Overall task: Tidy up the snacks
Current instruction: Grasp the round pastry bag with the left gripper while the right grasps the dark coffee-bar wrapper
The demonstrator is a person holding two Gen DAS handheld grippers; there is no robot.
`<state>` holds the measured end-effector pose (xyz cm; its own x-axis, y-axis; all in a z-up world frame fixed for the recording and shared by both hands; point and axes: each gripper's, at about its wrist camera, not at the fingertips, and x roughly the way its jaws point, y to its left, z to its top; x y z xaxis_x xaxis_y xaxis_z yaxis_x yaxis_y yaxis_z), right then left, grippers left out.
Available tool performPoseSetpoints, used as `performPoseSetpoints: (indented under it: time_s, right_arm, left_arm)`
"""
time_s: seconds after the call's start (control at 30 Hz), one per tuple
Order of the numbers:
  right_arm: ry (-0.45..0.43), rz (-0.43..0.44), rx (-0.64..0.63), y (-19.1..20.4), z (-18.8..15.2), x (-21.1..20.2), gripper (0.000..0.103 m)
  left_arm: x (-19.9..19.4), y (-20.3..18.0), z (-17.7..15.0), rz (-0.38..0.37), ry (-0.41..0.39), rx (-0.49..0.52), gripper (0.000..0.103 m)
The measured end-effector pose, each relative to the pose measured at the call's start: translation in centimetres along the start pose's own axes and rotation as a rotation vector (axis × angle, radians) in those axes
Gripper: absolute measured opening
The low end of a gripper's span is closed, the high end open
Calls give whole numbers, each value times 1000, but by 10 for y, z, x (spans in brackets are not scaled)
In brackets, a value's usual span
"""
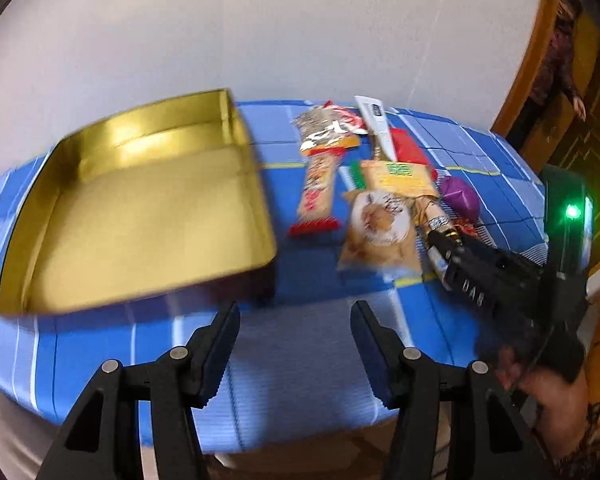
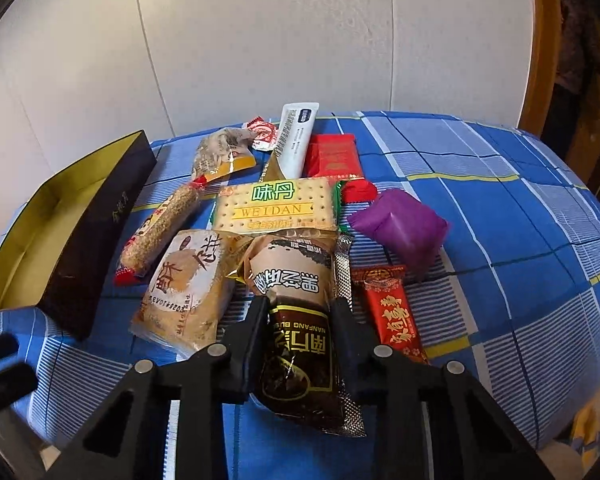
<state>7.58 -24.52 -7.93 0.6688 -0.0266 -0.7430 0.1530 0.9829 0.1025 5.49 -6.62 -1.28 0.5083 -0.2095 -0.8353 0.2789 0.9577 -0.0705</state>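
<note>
The dark brown sesame snack packet (image 2: 300,344) sits at the near edge of the snack pile on the blue checked cloth (image 2: 500,240), and the right gripper (image 2: 300,312) is pinching it from both sides. Just left of that packet is a round pastry pack (image 2: 184,280), just right a red candy bar (image 2: 392,312). Well left sits the gold tin (image 1: 140,208). The left gripper (image 1: 296,320) hangs spread over bare cloth, nothing between its 2 fingers.

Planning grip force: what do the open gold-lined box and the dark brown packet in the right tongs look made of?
Open gold-lined box: likely tin, glossy; interior mirrors light, walls thin and rigid. Dark brown packet: shiny plastic film, possibly foil-lined; crinkles, crimped seal edge.
</note>
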Motion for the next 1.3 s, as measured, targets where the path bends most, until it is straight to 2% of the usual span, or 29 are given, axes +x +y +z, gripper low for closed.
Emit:
performPoseSetpoints:
  time_s: [0.2, 0.3, 0.37, 0.47, 0.63, 0.8, 0.9, 0.97, 1.0, 1.1, 1.23, 1.27, 1.3]
  right_arm:
    - [-3, -21, 9, -2, -1, -3, 31]
    - [33, -33, -24, 1, 1, -4, 31]
    - [62, -12, -38, 0, 2, -5, 31]
    - [74, 23, -2, -11, 2, -6, 31]
    - [59, 8, 67, -27, 1, -8, 32]
    - [46, 20, 106, -36, 1, -9, 32]
    - [38, 17, 103, -34, -1, -10, 33]
    - [30, 18, 109, -34, -2, -10, 34]
    - [25, 20, 116, -35, -2, -10, 34]
    - [18, 21, 122, -36, -4, -11, 34]
    - [7, 24, 131, -36, -6, -11, 35]
    - [3, 29, 138, -37, -6, -11, 35]
    - [-1, 35, 144, -38, -7, -11, 35]
  left_arm:
    - [23, -17, 20, -28, 36, -15, 59]
    - [35, -31, 32, -1, 41, 9, 59]
    - [41, -36, 37, -13, 45, 4, 59]
    - [49, -40, 43, -21, 46, -26, 59]
    - [70, -54, 46, -10, 63, 3, 59]
    - [80, -60, 50, -33, 10, 37, 67]
    - [81, -58, 54, -70, 18, 25, 67]
    - [72, -56, 54, -114, -36, 1, 67]
    - [70, -58, 55, -110, -58, 21, 67]
    - [81, -68, 57, -58, -21, 92, 67]
    - [100, -55, 57, -107, 50, 20, 65]
    - [98, -56, 53, -99, 14, 27, 65]
    - [97, -56, 51, -91, 18, 41, 65]
